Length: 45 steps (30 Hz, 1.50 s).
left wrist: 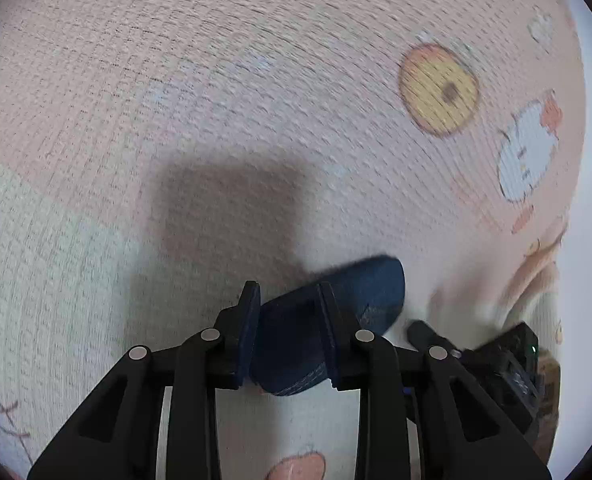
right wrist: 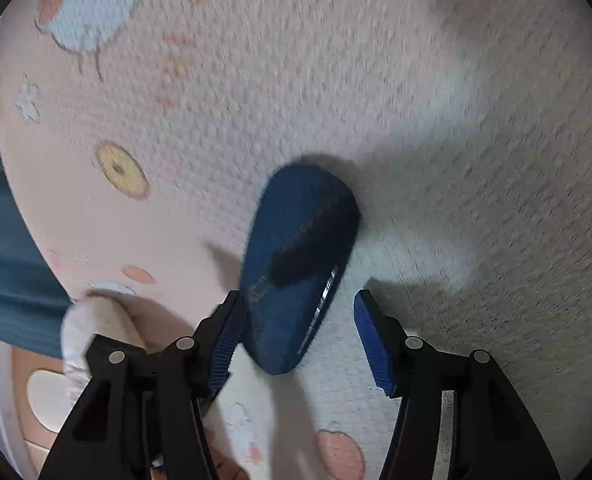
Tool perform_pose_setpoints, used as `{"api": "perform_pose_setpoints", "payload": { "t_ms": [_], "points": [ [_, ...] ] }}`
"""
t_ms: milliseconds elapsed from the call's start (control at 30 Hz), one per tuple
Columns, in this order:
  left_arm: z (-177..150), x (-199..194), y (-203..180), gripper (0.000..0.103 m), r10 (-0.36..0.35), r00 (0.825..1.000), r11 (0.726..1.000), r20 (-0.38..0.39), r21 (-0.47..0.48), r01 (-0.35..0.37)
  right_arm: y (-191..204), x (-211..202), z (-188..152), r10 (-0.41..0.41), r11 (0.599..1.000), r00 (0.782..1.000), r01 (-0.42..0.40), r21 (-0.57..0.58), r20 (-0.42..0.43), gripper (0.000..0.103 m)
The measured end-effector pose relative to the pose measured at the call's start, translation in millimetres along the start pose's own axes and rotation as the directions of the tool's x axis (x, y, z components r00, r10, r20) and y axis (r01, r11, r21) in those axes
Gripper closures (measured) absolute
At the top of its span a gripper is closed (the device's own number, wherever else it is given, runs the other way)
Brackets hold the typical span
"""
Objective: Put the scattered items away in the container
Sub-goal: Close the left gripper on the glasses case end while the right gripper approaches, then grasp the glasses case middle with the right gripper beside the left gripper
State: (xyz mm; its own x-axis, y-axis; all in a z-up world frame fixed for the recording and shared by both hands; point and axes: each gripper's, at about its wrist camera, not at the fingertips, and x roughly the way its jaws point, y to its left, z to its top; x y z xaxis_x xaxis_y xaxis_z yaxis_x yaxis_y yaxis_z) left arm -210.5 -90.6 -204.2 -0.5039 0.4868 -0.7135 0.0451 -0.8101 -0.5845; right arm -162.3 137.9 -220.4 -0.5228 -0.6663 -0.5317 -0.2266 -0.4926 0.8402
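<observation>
A dark blue denim slipper (left wrist: 336, 312) lies on a pink printed rug (left wrist: 216, 100). My left gripper (left wrist: 290, 300) is shut on the slipper, one finger on each side of its heel end. In the right wrist view the same slipper (right wrist: 300, 264) points away from me, its opening dark. My right gripper (right wrist: 300, 312) is open around the slipper's near end, the left pad touching its side and the right pad apart from it. No container shows in either view.
The rug (right wrist: 456, 120) carries cartoon prints: a yellow doughnut (left wrist: 438, 90) and a white character (left wrist: 528, 160). The other gripper's black body (left wrist: 496, 360) is at the lower right. A white cloth (right wrist: 92, 328) and blue fabric (right wrist: 4, 240) lie at the left.
</observation>
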Motion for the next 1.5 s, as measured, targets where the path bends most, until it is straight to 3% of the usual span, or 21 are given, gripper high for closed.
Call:
{"api": "perform_pose_setpoints", "payload": {
  "t_ms": [167,467,667,700,800,933,1067,1133,1167,1200,1233,1267,1367,1500],
  "points": [
    [-15,-3,-9,0.072,-0.030,0.997,0.998,-0.068,0.057,0.034,13,10,-6,0.040,0.999,0.999,-0.040,-0.011,0.007,0.046],
    [-66,-5,-29,0.072,-0.112,0.984,0.990,-0.138,0.070,0.122,15,-7,-23,-0.002,0.996,1.000,0.003,-0.088,0.009,0.048],
    [-103,5,-66,0.072,-0.100,0.980,0.976,-0.174,0.173,0.131,-43,-61,-33,-0.069,0.990,0.997,0.071,-0.120,0.024,0.057],
    [-110,4,-71,0.072,-0.102,0.980,0.974,-0.171,0.184,0.133,-46,-68,-36,-0.094,0.981,0.995,0.086,-0.173,-0.037,0.058],
    [-129,-5,-79,0.073,-0.131,0.976,0.967,-0.173,0.193,0.164,-56,-92,-46,-0.117,0.978,0.993,0.109,-0.179,-0.032,0.058],
    [-153,-11,-87,0.075,-0.151,0.965,0.958,-0.217,0.209,0.197,-75,-123,-66,-0.136,0.980,0.991,0.133,-0.148,-0.012,0.058],
    [-179,-15,-83,0.075,-0.127,0.964,0.964,-0.232,0.201,0.175,-90,-145,-89,-0.118,0.989,0.993,0.115,-0.094,-0.028,0.059],
    [-190,-14,-79,0.081,-0.144,0.955,0.967,-0.259,0.168,0.191,-93,-148,-105,-0.090,0.993,0.993,0.083,-0.087,-0.080,0.059],
    [-196,-12,-77,0.085,-0.178,0.939,0.965,-0.295,0.136,0.225,-93,-149,-113,-0.096,0.992,0.991,0.088,-0.089,-0.092,0.059],
    [-204,-9,-78,0.091,-0.203,0.919,0.961,-0.337,0.109,0.252,-91,-152,-120,-0.131,0.987,0.988,0.122,-0.104,-0.076,0.059],
    [-210,-8,-81,0.091,-0.196,0.913,0.961,-0.358,0.116,0.251,-87,-157,-125,-0.159,0.980,0.986,0.153,-0.129,-0.040,0.059],
    [-216,-7,-86,0.091,-0.170,0.919,0.960,-0.357,0.150,0.236,-84,-163,-127,-0.179,0.971,0.984,0.175,-0.161,-0.007,0.059],
    [-225,-12,-93,0.091,-0.031,0.959,0.955,-0.280,0.275,0.111,-72,-176,-122,-0.277,0.924,0.959,0.285,-0.256,0.067,0.059],
    [-223,-23,-83,0.085,-0.021,0.974,0.965,-0.225,0.250,0.079,-72,-188,-115,-0.322,0.898,0.938,0.345,-0.273,0.127,0.058]
  ]
}}
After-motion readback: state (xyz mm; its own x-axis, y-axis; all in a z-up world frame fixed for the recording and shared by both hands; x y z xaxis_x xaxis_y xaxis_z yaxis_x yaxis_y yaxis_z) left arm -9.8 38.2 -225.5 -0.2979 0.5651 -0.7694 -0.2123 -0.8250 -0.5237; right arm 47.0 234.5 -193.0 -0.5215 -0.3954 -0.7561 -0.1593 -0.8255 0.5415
